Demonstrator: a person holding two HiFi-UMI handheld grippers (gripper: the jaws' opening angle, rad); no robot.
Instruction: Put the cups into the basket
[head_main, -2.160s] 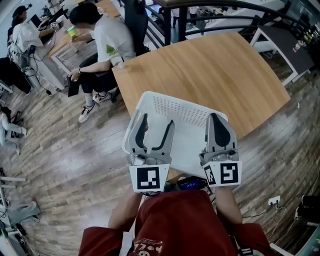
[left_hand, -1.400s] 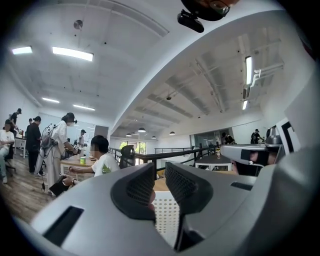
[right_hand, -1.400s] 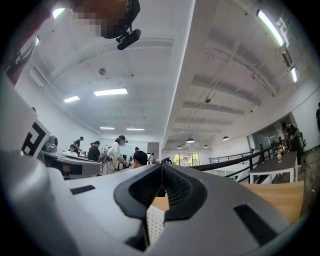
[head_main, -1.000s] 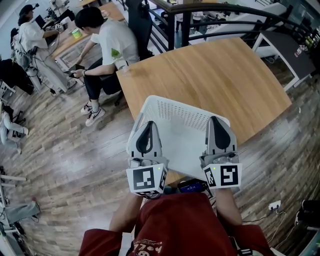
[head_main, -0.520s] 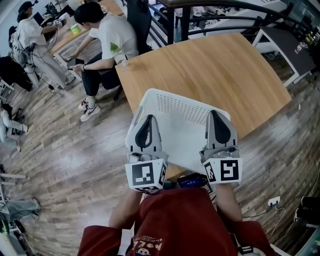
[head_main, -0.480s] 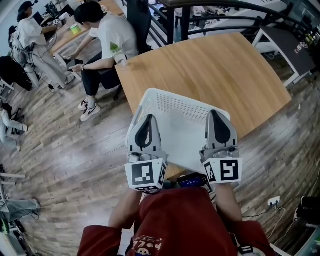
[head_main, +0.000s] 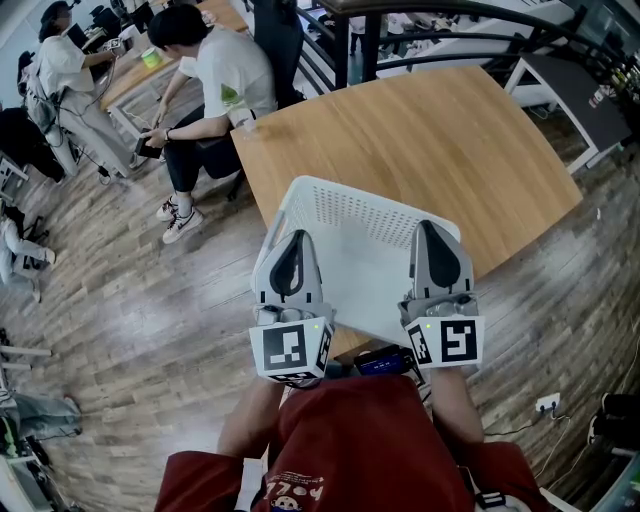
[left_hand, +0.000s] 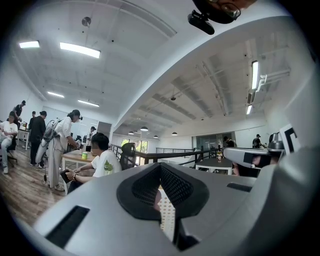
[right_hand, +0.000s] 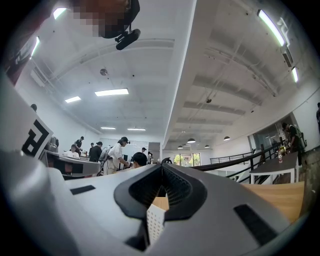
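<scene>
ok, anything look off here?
No cups clearly in view: the table shows none and the white basket looks empty. The basket sits at the table's near corner and seems to overhang its left edge. The left tool and right tool are both shut on nothing.

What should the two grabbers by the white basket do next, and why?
Probably open both jaws, ready to grab. The left gripper and right gripper are shut, holding nothing, by the basket. No cup shows on the table or in the basket, so a cup must be found first.
</scene>
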